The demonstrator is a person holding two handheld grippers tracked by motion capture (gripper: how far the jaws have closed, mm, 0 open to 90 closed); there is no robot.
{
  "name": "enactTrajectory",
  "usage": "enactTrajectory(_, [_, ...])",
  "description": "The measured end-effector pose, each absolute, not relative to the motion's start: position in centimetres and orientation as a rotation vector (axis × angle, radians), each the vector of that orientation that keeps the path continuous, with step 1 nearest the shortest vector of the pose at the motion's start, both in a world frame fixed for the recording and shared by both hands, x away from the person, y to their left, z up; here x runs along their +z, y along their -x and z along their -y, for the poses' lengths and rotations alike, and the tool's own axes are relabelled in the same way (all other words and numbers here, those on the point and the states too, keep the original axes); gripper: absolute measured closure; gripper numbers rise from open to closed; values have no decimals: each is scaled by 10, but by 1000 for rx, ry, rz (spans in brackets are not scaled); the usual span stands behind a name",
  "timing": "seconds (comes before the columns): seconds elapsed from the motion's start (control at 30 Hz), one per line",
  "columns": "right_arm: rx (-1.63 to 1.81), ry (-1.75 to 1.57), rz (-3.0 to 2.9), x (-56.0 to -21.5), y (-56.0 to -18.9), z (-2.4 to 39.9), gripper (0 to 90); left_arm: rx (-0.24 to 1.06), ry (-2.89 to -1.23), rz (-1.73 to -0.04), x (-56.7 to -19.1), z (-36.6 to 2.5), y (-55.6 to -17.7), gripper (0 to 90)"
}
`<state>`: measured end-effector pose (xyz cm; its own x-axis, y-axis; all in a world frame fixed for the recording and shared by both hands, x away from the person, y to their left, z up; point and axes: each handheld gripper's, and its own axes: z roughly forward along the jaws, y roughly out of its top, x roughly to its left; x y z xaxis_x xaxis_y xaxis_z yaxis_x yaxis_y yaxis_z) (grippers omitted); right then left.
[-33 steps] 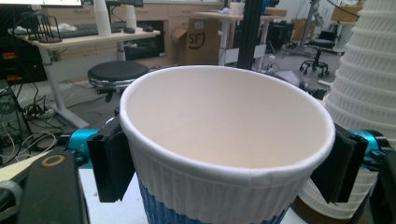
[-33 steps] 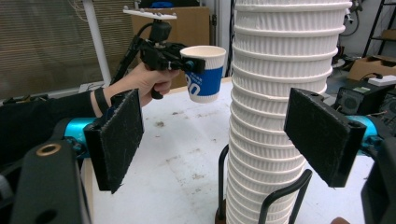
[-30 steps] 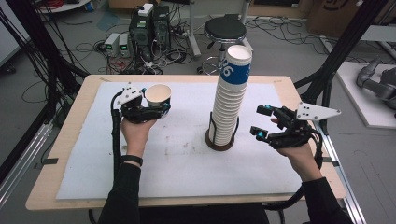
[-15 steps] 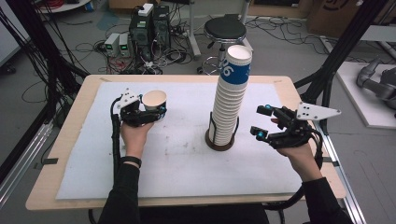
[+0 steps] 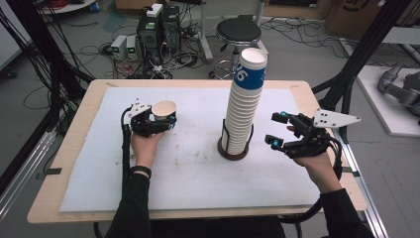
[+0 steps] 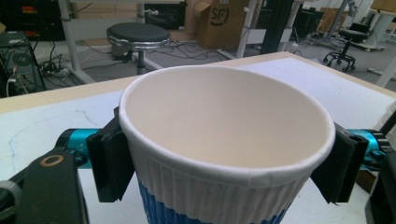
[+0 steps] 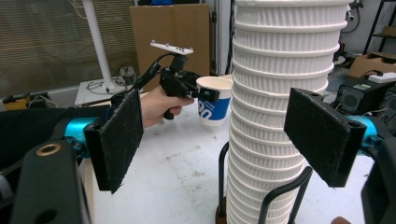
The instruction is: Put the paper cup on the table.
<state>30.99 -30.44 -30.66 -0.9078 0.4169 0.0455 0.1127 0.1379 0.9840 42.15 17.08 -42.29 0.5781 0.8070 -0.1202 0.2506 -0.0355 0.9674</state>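
Note:
A white paper cup with a blue band (image 5: 164, 110) stands upright between the jaws of my left gripper (image 5: 166, 119), which is shut on it, at the left of the white mat. Its black pads (image 6: 109, 163) press the ribbed wall of the cup (image 6: 224, 121) just under the rim. I cannot tell whether the cup's base touches the mat. A tall stack of the same cups (image 5: 243, 104) stands in a black wire holder (image 5: 233, 151) mid-table. My right gripper (image 5: 274, 129) is open just right of the stack (image 7: 280, 93), with nothing between its pads (image 7: 116, 140).
A white mat (image 5: 198, 178) covers most of the wooden table (image 5: 79, 148). Behind the far edge stand a black stool (image 5: 238, 32) and computer boxes with cables (image 5: 158, 25). Black frame posts (image 5: 356, 59) rise at the right.
My left hand has sunk toward the mat with the cup still in its jaws. The right gripper and the stack have not moved.

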Motion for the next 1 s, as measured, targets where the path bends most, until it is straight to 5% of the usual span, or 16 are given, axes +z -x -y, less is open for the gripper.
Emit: enactTrajectory(1.0, [1838, -531, -2168, -308, -310, 305, 202, 557, -1659, -974, -438, -171, -431, 170])
